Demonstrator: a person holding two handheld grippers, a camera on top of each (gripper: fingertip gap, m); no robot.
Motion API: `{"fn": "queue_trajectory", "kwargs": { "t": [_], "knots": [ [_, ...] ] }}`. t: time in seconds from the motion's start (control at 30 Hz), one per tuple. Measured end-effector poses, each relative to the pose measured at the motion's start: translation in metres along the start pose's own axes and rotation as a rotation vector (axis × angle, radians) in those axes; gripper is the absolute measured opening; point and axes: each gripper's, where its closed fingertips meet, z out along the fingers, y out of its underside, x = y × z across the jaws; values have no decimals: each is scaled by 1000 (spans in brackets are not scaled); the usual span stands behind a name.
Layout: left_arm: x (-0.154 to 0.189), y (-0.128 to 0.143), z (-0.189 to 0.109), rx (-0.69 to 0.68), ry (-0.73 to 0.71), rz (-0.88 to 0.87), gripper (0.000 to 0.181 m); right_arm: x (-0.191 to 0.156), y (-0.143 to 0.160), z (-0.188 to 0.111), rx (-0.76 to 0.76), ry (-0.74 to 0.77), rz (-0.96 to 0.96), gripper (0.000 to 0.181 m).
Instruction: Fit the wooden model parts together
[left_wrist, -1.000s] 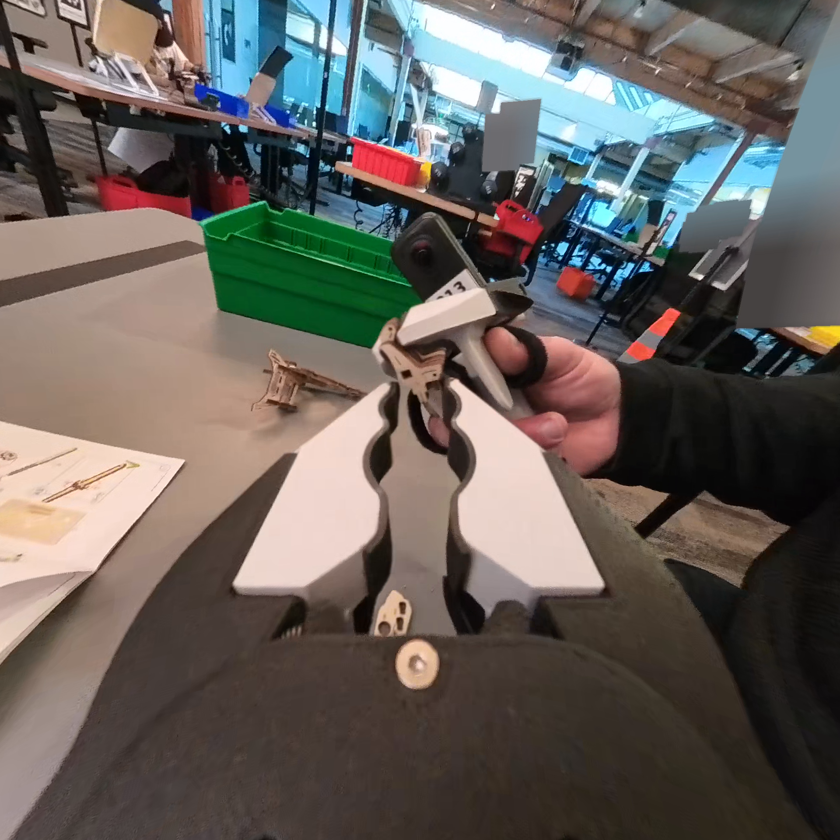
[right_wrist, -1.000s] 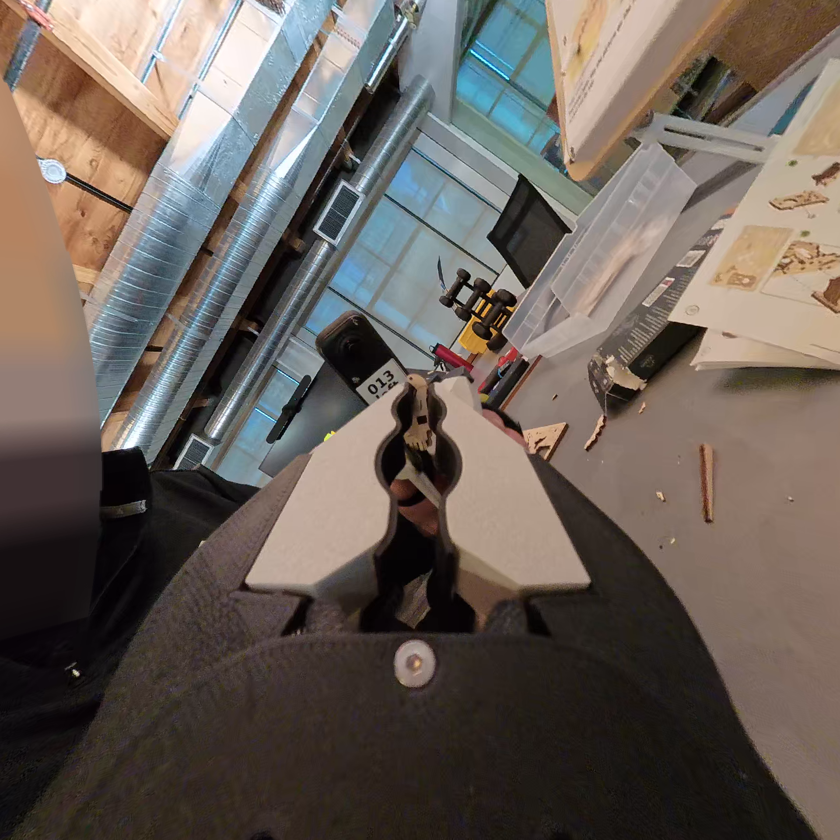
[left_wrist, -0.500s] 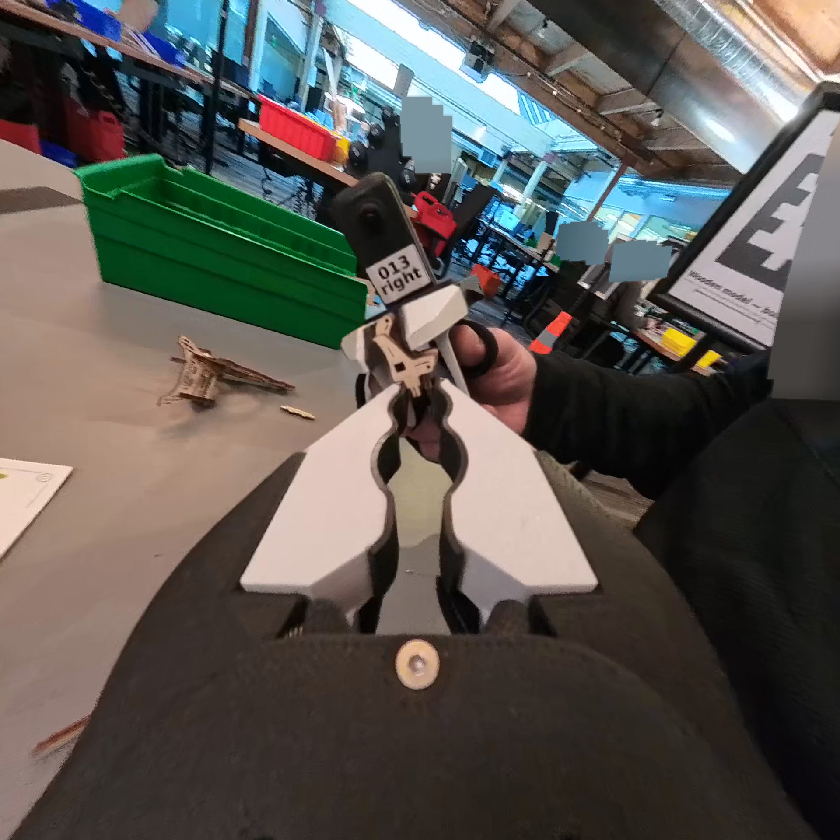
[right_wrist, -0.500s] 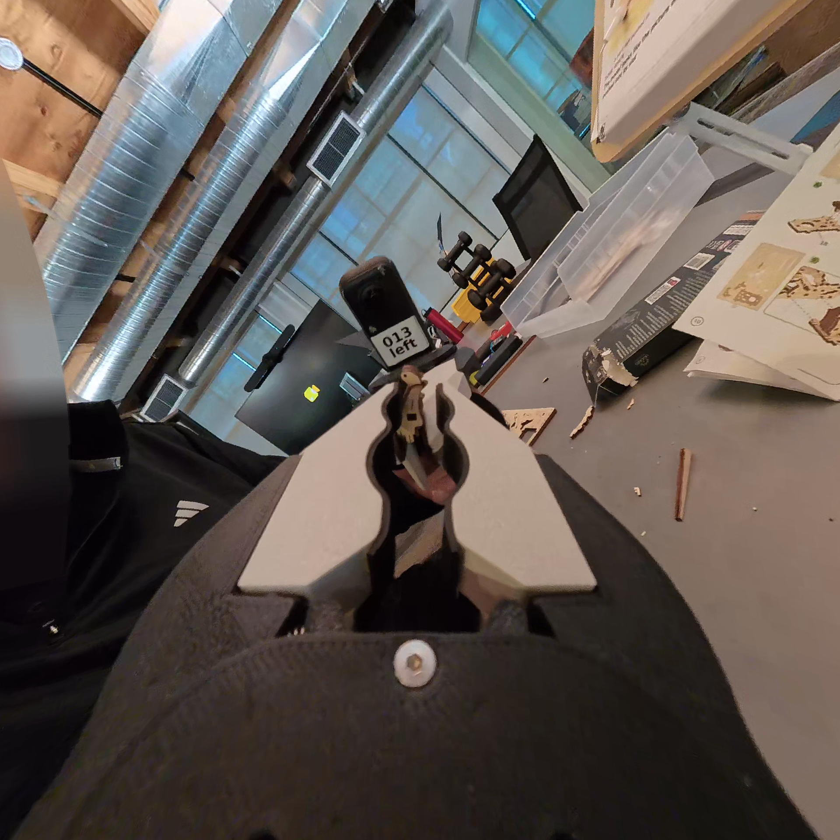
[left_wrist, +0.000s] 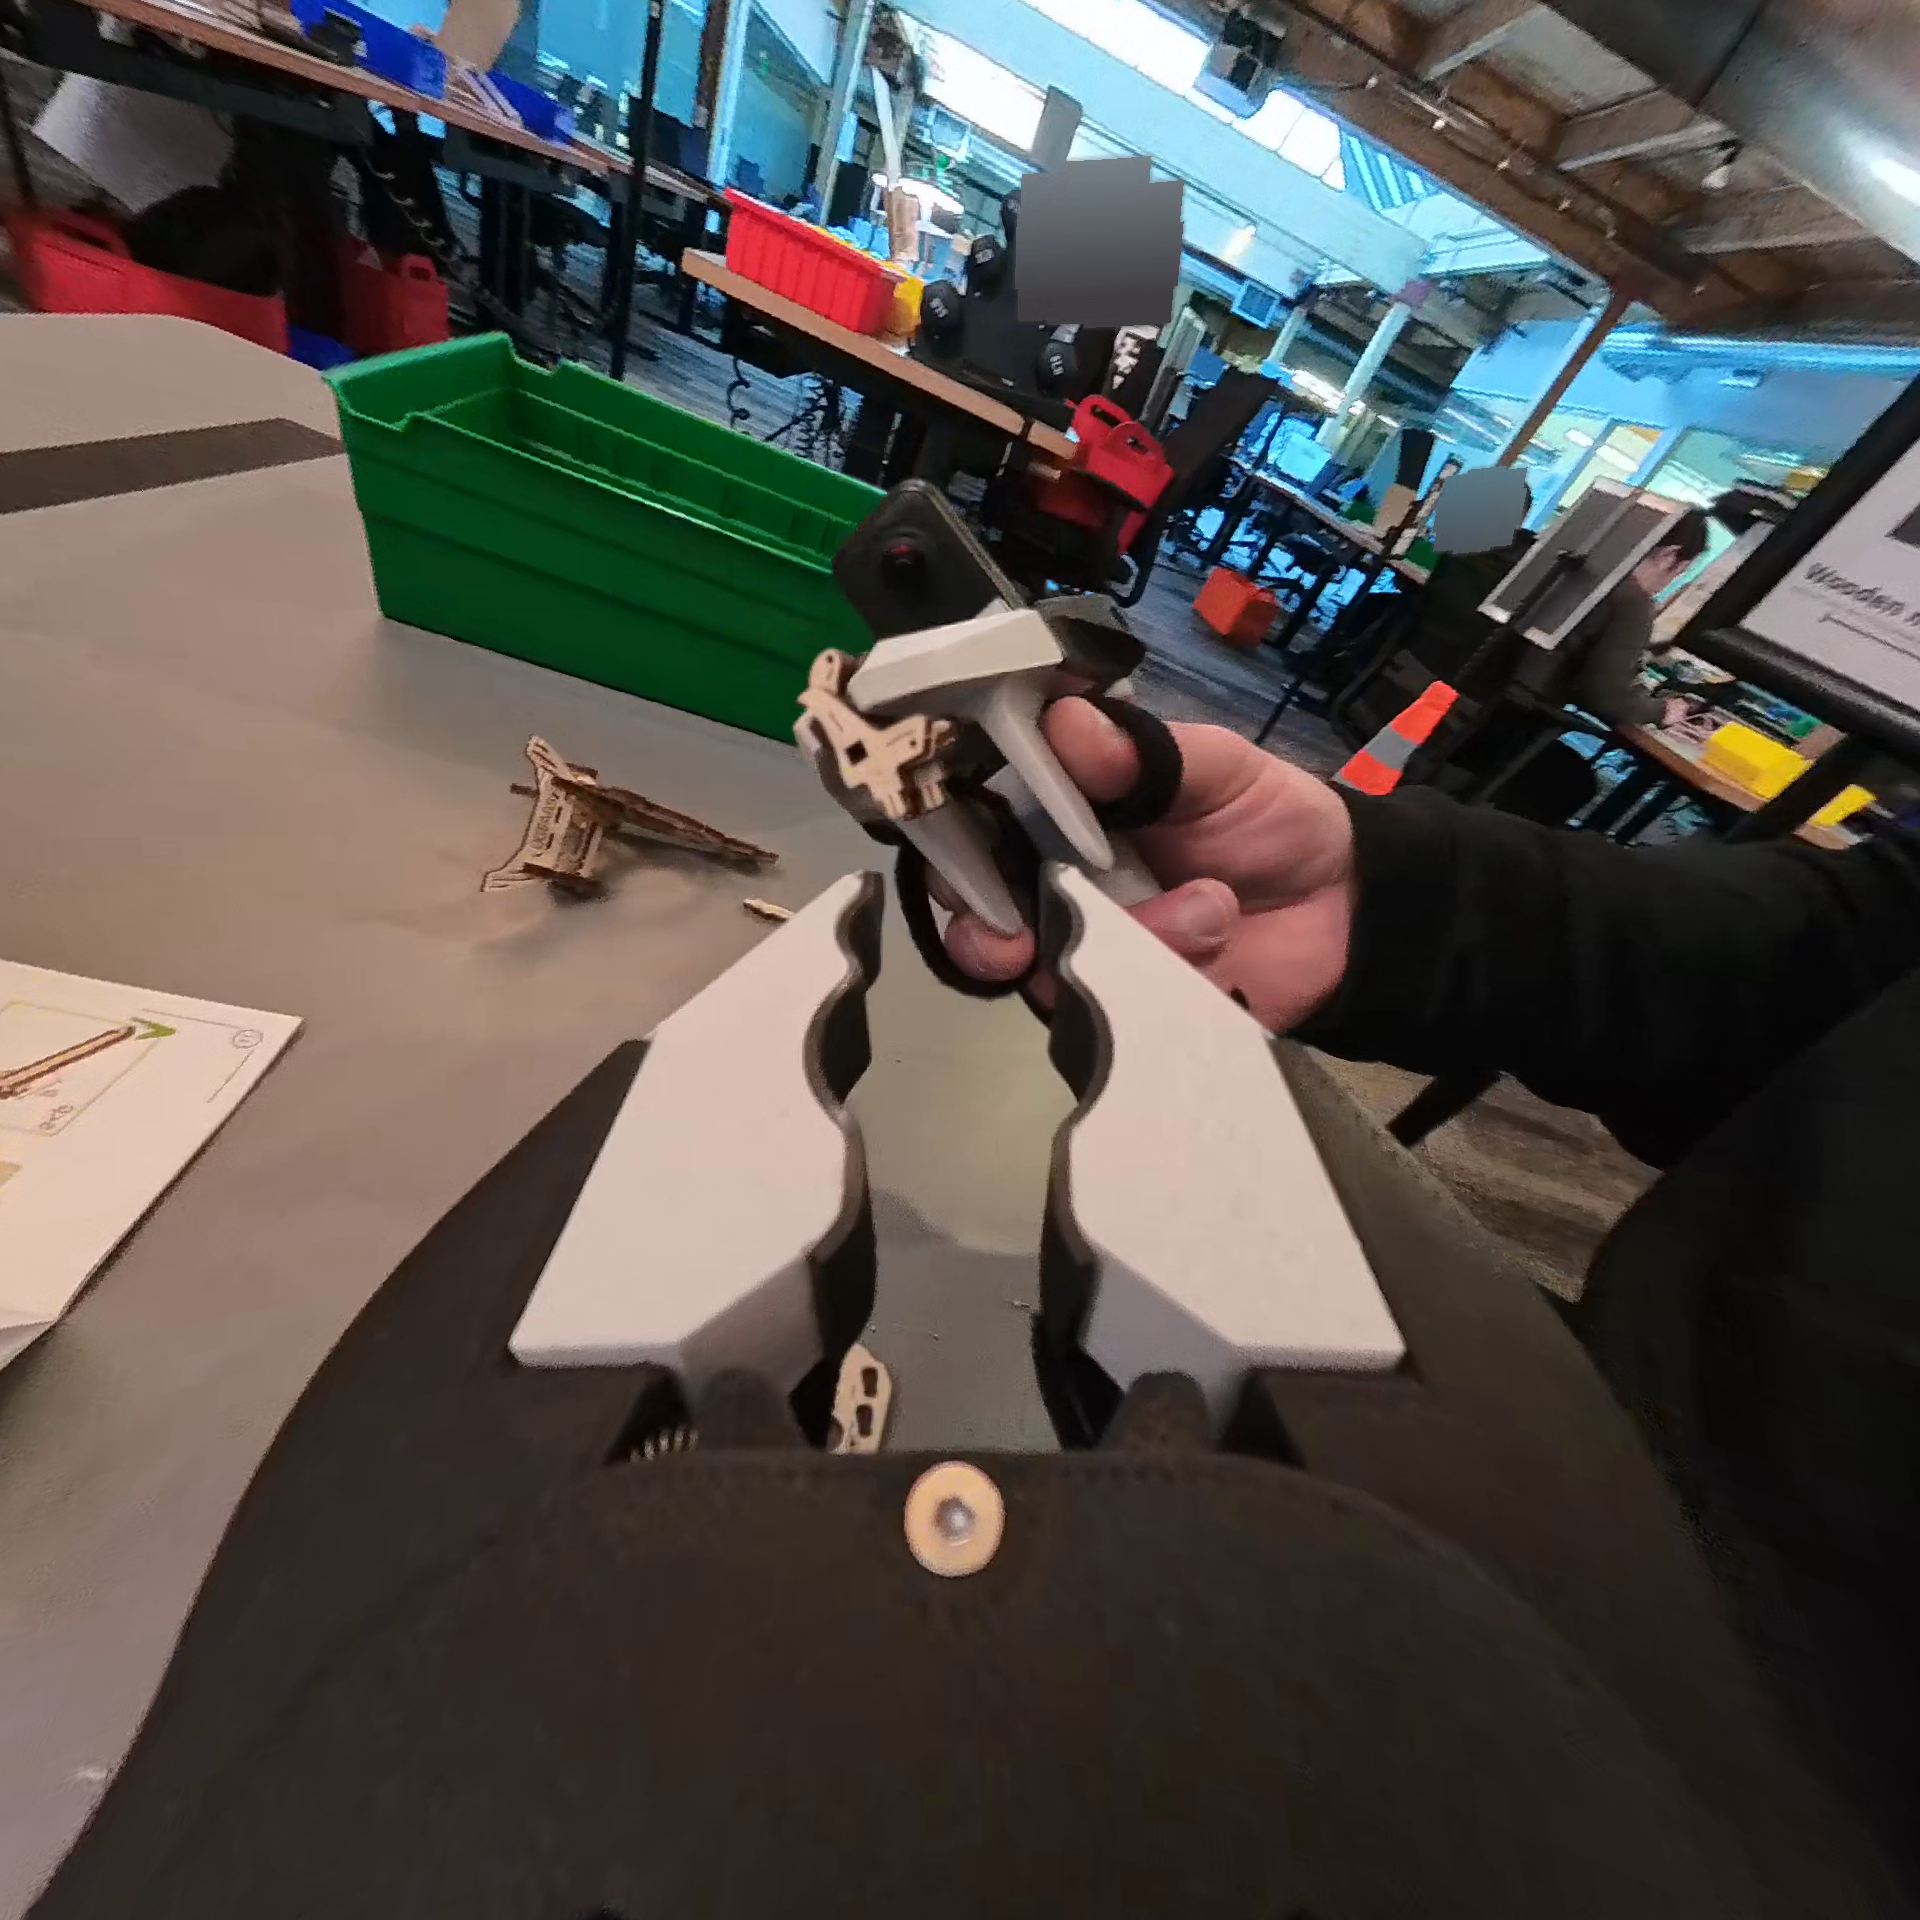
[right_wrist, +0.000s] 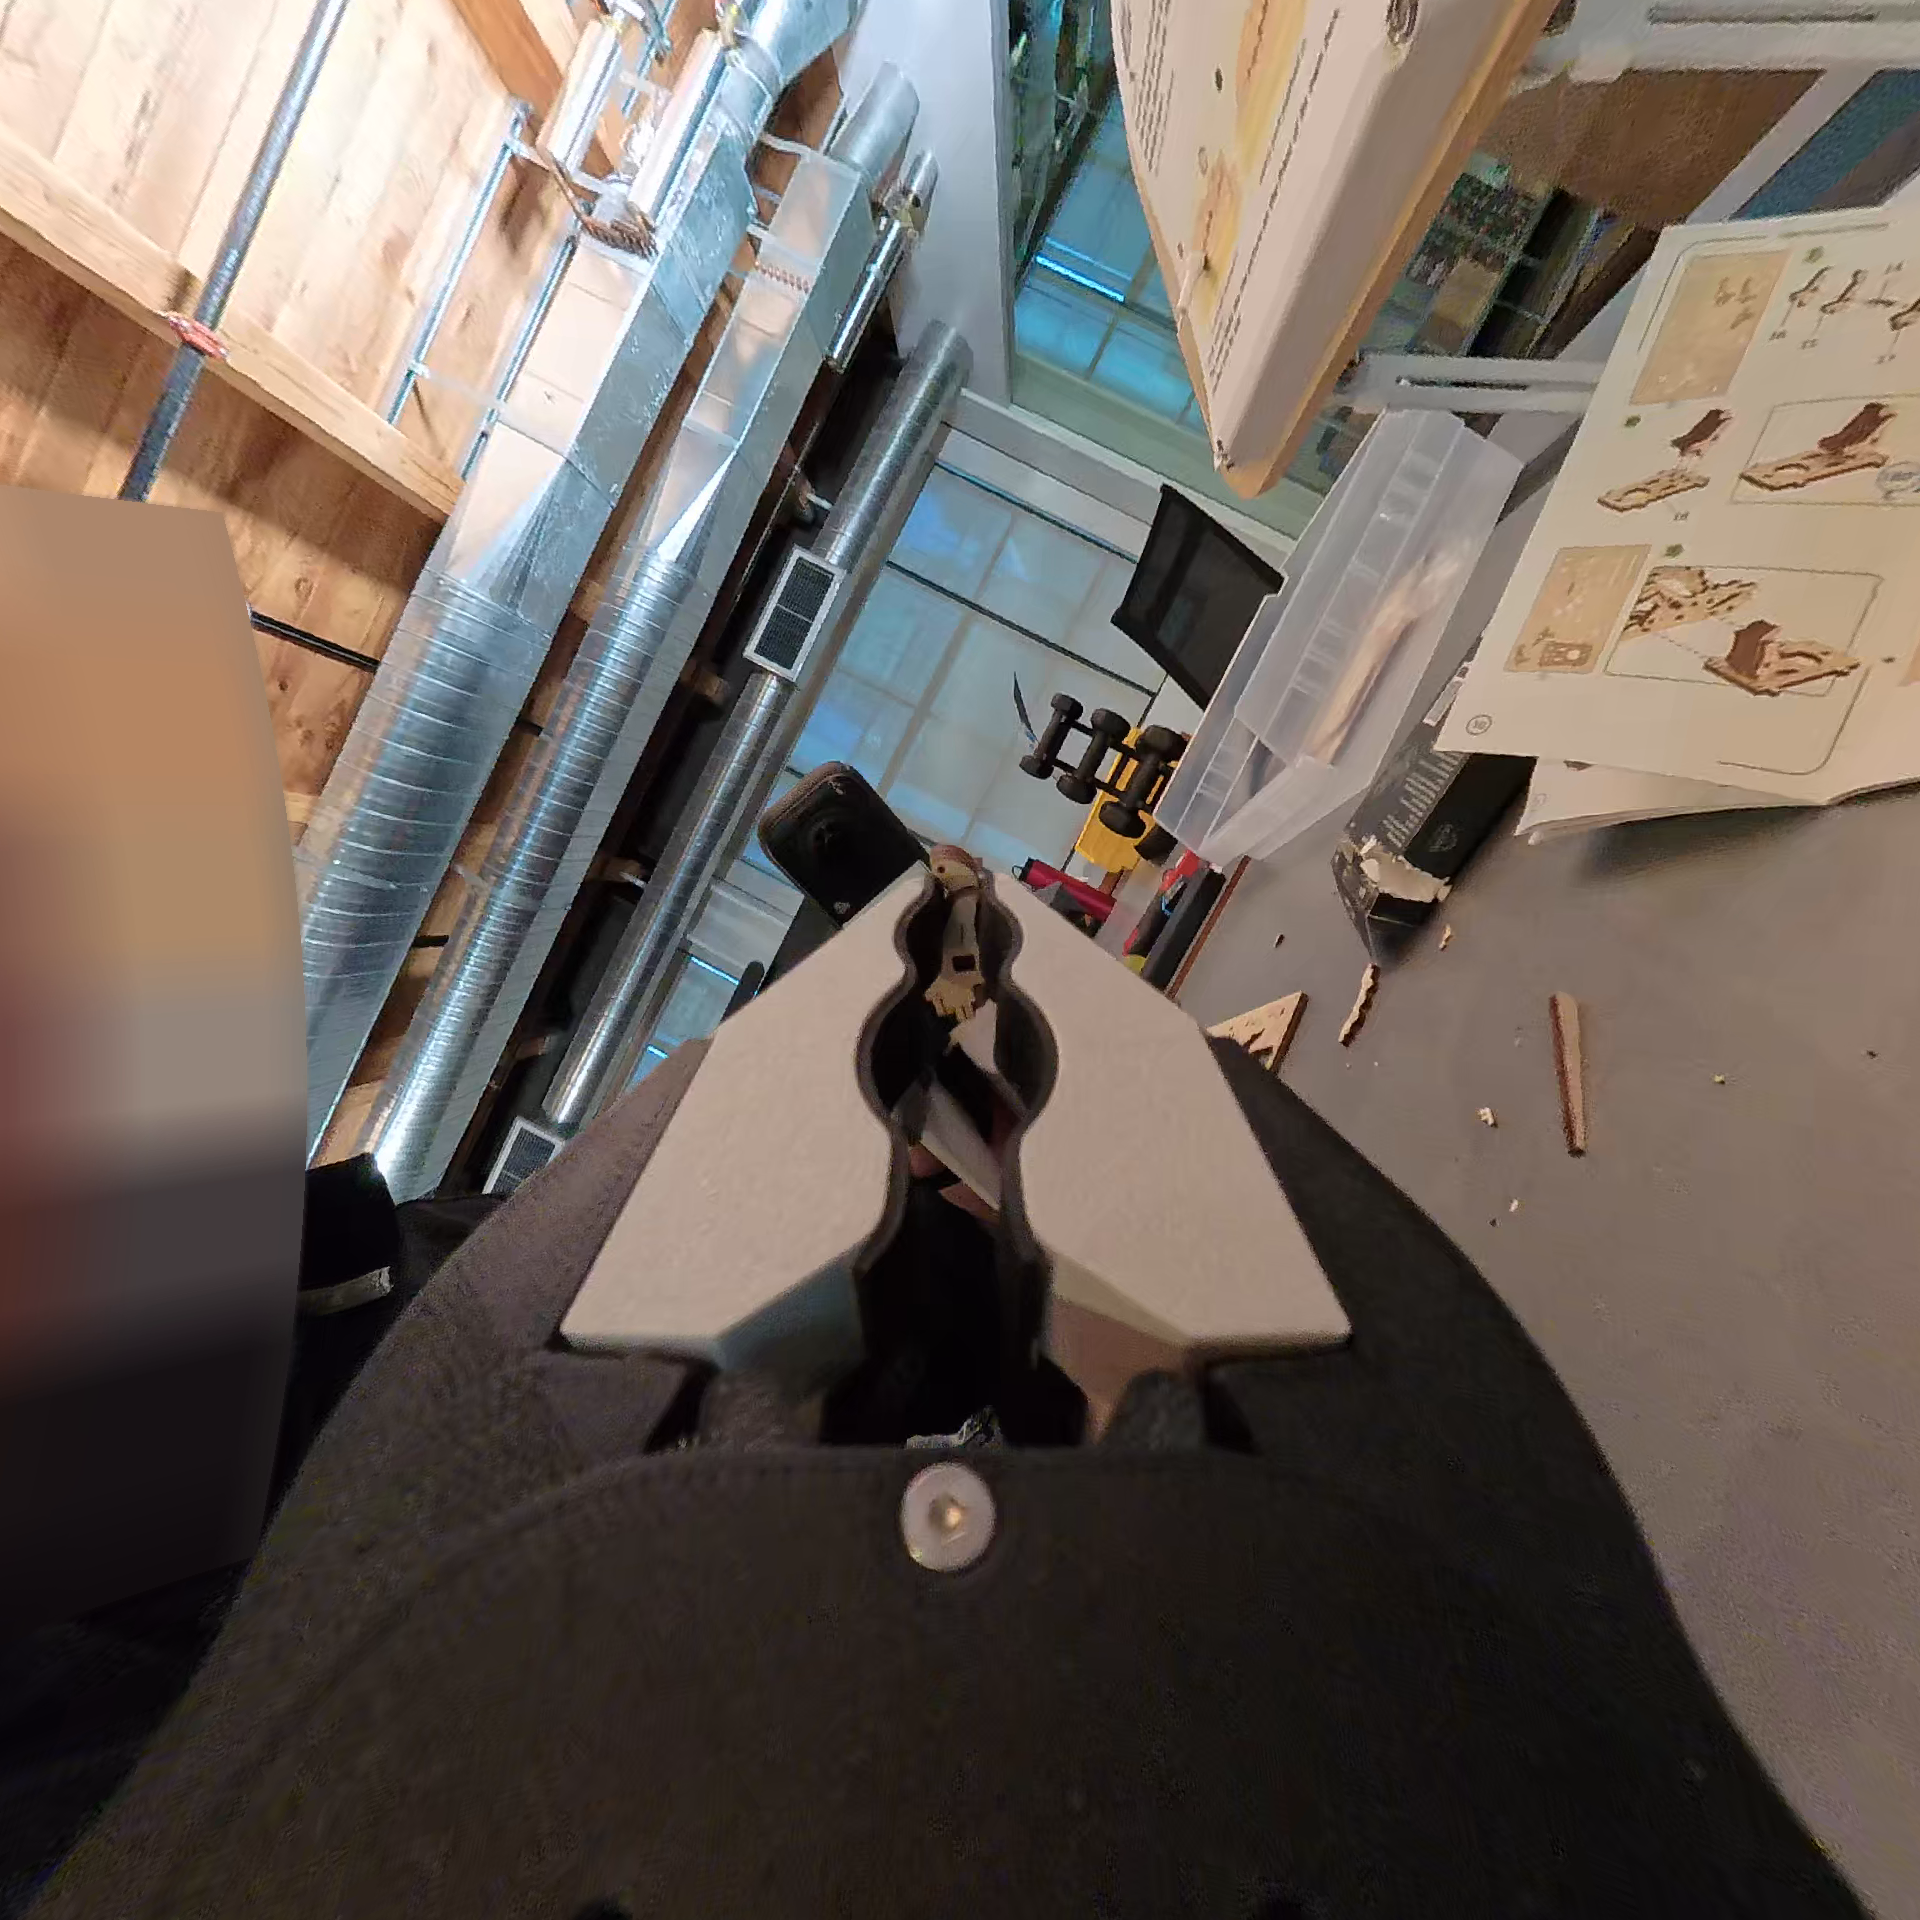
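Two wooden assemblies: small wooden sub-assembly (right_wrist: 957, 956) pinched at tips of right gripper (right_wrist: 956, 914), long axis running along the fingers. Left gripper (left_wrist: 961, 914) spread wide, nothing between. Left view only — second wooden model piece (left_wrist: 613, 821) lying on grey table (left_wrist: 260, 727) nr green bin (left_wrist: 582, 540); right hand (left_wrist: 1216, 862).

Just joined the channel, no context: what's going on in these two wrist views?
A person is building a small wooden model with two hand-held claws. The right claw is shut on a small wooden assembly, held up in the air above the grey table. The left claw is open and holds nothing, its tips just below the right one. A partly built wooden piece lies on the table near a green bin, with an instruction sheet at the left. The parts are not yet joined.
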Motion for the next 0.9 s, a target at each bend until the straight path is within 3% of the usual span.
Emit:
{"fn": "queue_trajectory", "kwargs": {
  "t": [0.23, 0.43, 0.7, 0.77, 0.9],
  "knots": [
    [-6, -7, 3, 99, -24, -61, 12, 4, 11, 4, -44, 25, -41, 4],
    [4, -4, 0, 119, 78, -101, 9, 0, 19, 5, -121, 65, -192, 5],
    [19, 7, 0, 4, 224, -102, 9, -5, 37, -3, -306, 75, -323, 5],
    [17, 12, 2, -23, 208, -91, 10, -3, 40, -5, -351, 89, -349, 5],
    [11, 16, -6, -46, 156, -73, 29, 5, 35, -12, -346, 124, -371, 5]
  ]
}}
